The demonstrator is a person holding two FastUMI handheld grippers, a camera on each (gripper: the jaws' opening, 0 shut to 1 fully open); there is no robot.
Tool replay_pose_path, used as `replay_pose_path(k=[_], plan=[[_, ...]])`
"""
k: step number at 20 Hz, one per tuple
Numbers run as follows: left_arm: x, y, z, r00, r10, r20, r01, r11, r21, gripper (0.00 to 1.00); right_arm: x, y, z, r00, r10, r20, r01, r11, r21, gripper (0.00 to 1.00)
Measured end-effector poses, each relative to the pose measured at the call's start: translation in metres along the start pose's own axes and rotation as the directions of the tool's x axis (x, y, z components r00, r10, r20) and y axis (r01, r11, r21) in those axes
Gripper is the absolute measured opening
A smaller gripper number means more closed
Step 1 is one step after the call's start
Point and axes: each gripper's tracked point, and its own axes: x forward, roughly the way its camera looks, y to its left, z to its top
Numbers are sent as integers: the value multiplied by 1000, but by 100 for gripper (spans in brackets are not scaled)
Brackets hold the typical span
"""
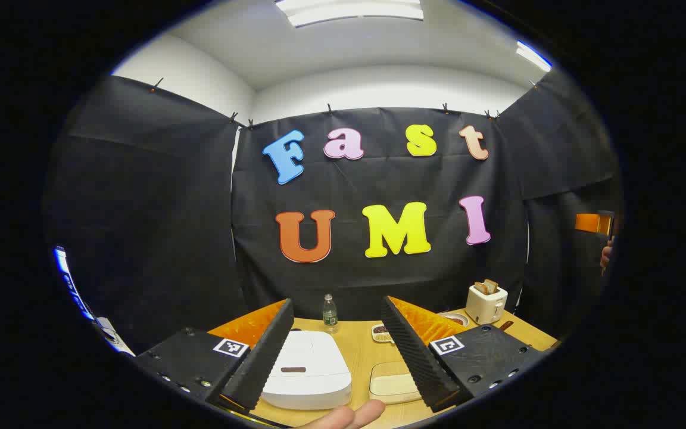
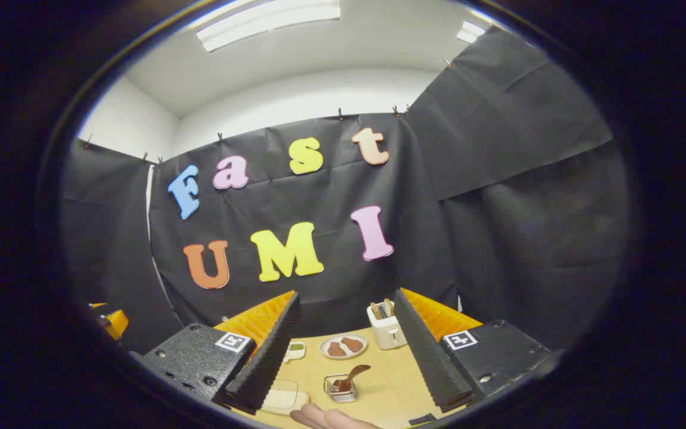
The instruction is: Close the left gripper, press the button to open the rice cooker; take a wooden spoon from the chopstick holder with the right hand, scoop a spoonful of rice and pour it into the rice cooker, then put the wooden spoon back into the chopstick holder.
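My left hand-held gripper (image 1: 337, 348) hung wide open and empty above the table (image 1: 359, 357), the closed white rice cooker (image 1: 305, 369) just ahead between its fingers. My right hand-held gripper (image 2: 346, 348) was equally wide and empty, with the wooden spoon (image 2: 352, 377) leaning in its holder (image 2: 340, 388) just ahead. A plate (image 2: 343, 345) and toaster (image 2: 389, 331) stood beyond, the tray (image 2: 283, 398) near the left finger partly cut off.

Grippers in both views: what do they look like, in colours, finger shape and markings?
Left gripper and right gripper match: black textured bodies with screws, two long black fingers with ribbed inner pads, orange ridged backing, and a square black-and-white marker on each finger base. No cables or sleeves are visible.
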Motion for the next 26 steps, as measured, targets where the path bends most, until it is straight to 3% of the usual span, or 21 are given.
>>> replay_pose_path(k=[4, 8, 17, 21, 26], plan=[[0, 28, -9, 999, 44, -24, -44, 999, 6, 95, -6, 15, -26, 999, 5, -35, -6, 999, -52, 98], [-6, 41, -24, 997, 57, -44, -57, 998, 5, 95, -22, 41, -50, 993, 76, -88, -80, 995, -52, 100], [-18, 24, -33, 999, 1, -47, 2, 998, 56, 95, -57, 26, -30, 1000, 13, -28, -16, 994, -104, 100], [-22, 17, -42, 997, -31, -75, 33, 999, 19, 95, -55, 20, -29, 1000, 8, -14, -10, 994, -105, 100], [-22, 22, -43, 999, 4, -37, -2, 998, 65, 95, -51, 14, -49, 999, 15, -34, -18, 995, -99, 100]])
